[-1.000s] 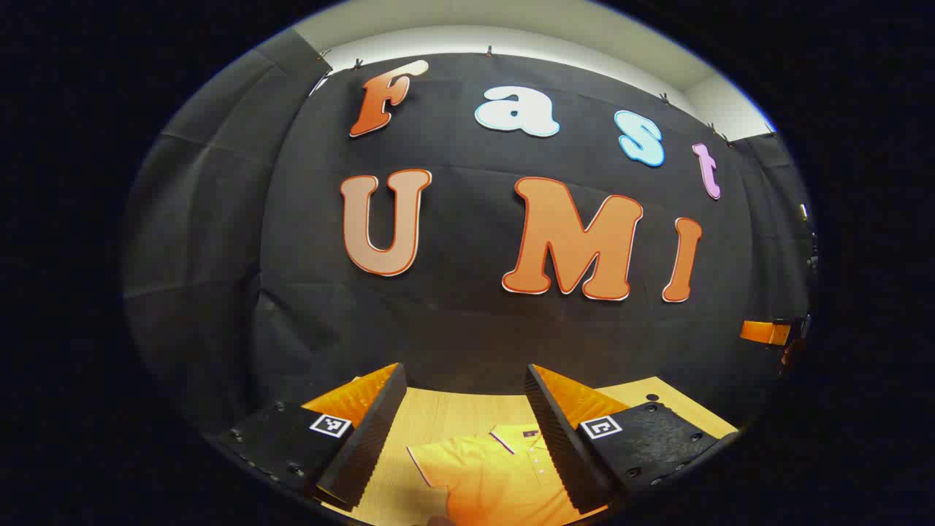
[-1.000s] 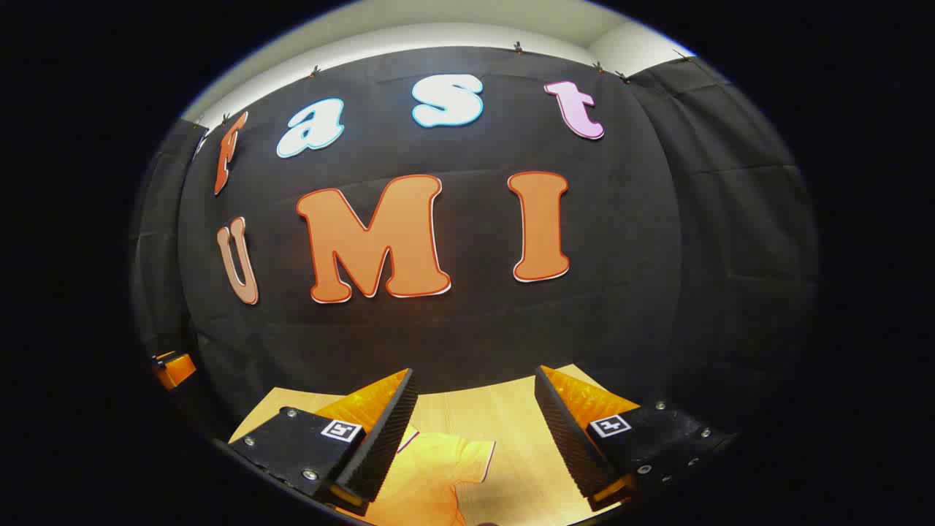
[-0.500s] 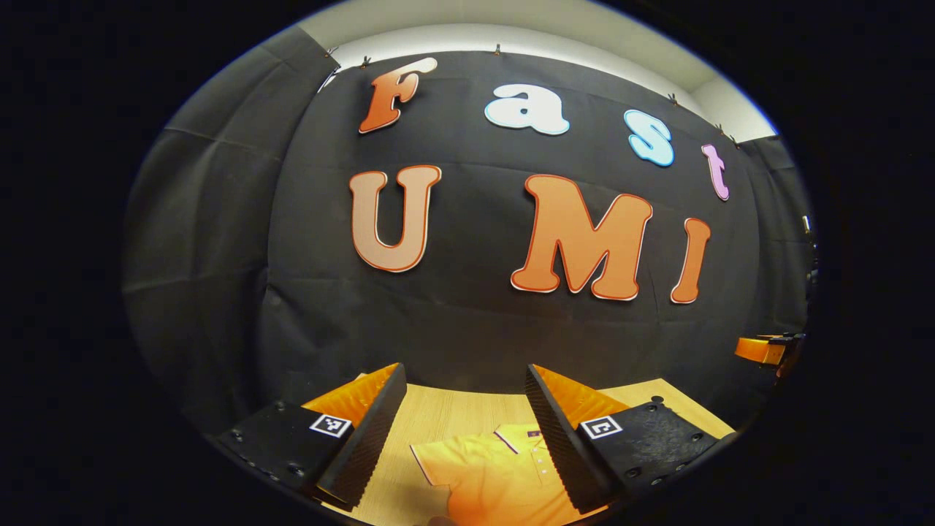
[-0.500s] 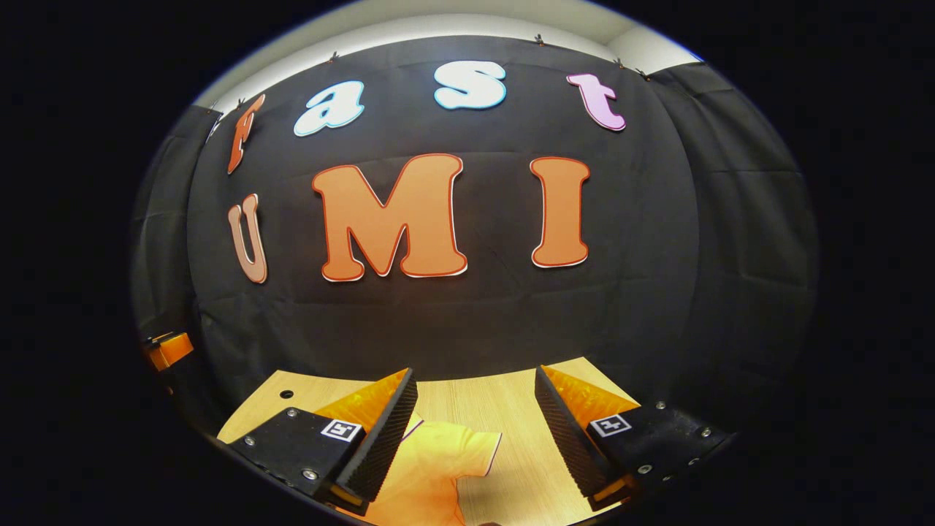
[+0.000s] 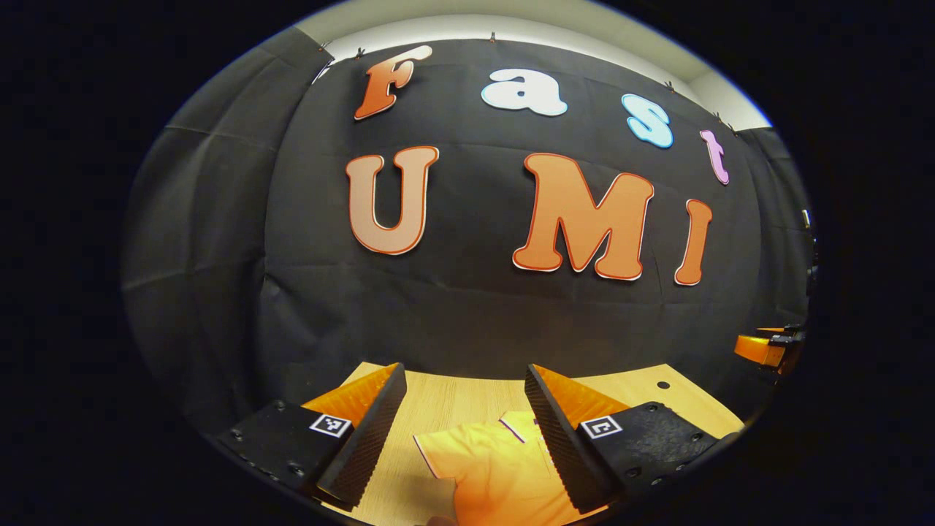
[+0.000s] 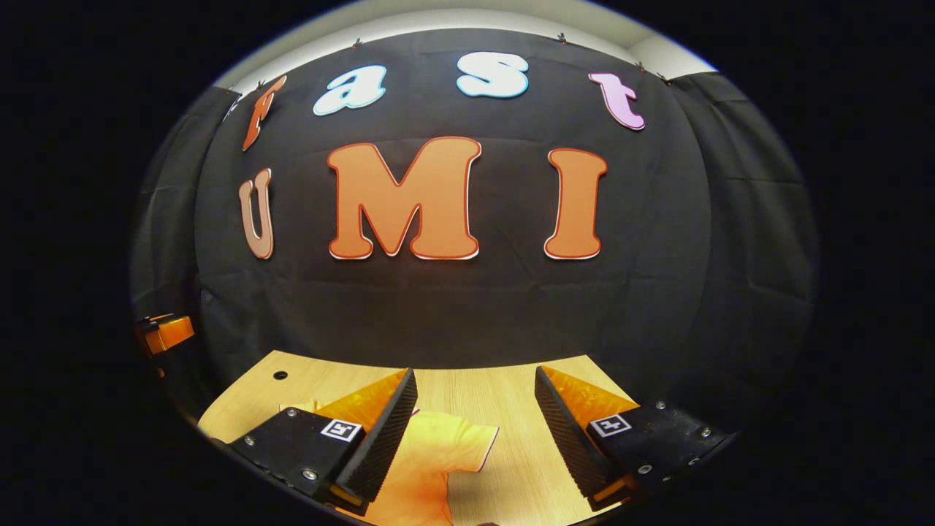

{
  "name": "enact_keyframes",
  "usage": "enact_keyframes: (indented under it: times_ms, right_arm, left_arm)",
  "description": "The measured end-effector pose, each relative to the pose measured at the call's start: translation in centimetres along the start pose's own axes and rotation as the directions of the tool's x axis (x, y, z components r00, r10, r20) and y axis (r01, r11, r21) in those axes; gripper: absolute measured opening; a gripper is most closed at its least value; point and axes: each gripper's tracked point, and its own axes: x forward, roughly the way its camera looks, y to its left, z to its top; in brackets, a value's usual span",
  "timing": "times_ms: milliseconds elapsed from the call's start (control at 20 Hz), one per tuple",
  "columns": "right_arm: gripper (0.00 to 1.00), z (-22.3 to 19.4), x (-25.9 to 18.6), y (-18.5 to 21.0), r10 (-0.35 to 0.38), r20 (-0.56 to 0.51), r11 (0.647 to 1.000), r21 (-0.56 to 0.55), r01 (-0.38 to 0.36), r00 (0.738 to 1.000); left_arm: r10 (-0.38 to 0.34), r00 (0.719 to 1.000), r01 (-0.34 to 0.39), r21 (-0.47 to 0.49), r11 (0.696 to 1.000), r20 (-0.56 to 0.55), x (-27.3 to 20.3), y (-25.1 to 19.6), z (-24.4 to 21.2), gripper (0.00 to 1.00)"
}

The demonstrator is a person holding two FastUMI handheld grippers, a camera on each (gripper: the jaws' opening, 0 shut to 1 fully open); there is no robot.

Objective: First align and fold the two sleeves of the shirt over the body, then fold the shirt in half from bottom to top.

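An orange polo shirt [image 5: 497, 475] lies flat on the wooden table [image 5: 445, 402]; its collar, placket and one short sleeve appear in the left gripper view. My left gripper [image 5: 465, 431] hangs open above that sleeve and shoulder, nothing between its fingers. In the right gripper view the shirt's other short sleeve [image 6: 453, 449] spreads out on the table [image 6: 497, 387]. My right gripper [image 6: 475, 435] is open above it, its left finger over the shirt, its right finger over bare wood. The lower body of the shirt is hidden below both views.
The table's far edge meets the black cloth wall. A small round hole [image 5: 662, 385] sits in the tabletop near a far corner, seen also as a hole [image 6: 280, 375] in the right gripper view. The other gripper [image 5: 767, 347] shows at the far right.
Both views have tilted downward over the second, so more of the tabletop and shirt shows. Both grippers stay open and hold nothing.
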Motion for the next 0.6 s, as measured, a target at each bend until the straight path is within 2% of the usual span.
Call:
enact_keyframes:
  times_ms: [100,350,450,600]
  right_arm:
    - [0.98,-1.1,0.5,0.0,-0.004,-0.052,1.000,0.000,0.004,0.999]
    - [0.97,-3.4,2.5,-0.1,-0.013,-0.205,1.000,-0.004,0.012,0.979]
    - [0.98,-4.9,4.1,-0.2,-0.021,-0.275,0.999,-0.028,0.014,0.961]
    - [0.98,-7.8,6.4,0.1,-0.025,-0.406,0.999,-0.035,0.011,0.914]
  left_arm:
    - [0.028,1.000,-0.028,0.018,0.999,0.006,0.0,0.7,0.1,0.98]
    - [0.025,1.000,-0.025,0.031,0.999,0.004,0.2,0.7,0.0,0.98]
    - [0.030,1.000,-0.030,0.036,0.999,0.001,0.2,0.9,-0.1,0.98]
    - [0.048,0.999,-0.048,0.038,0.998,-0.010,0.8,1.9,-0.7,0.98]
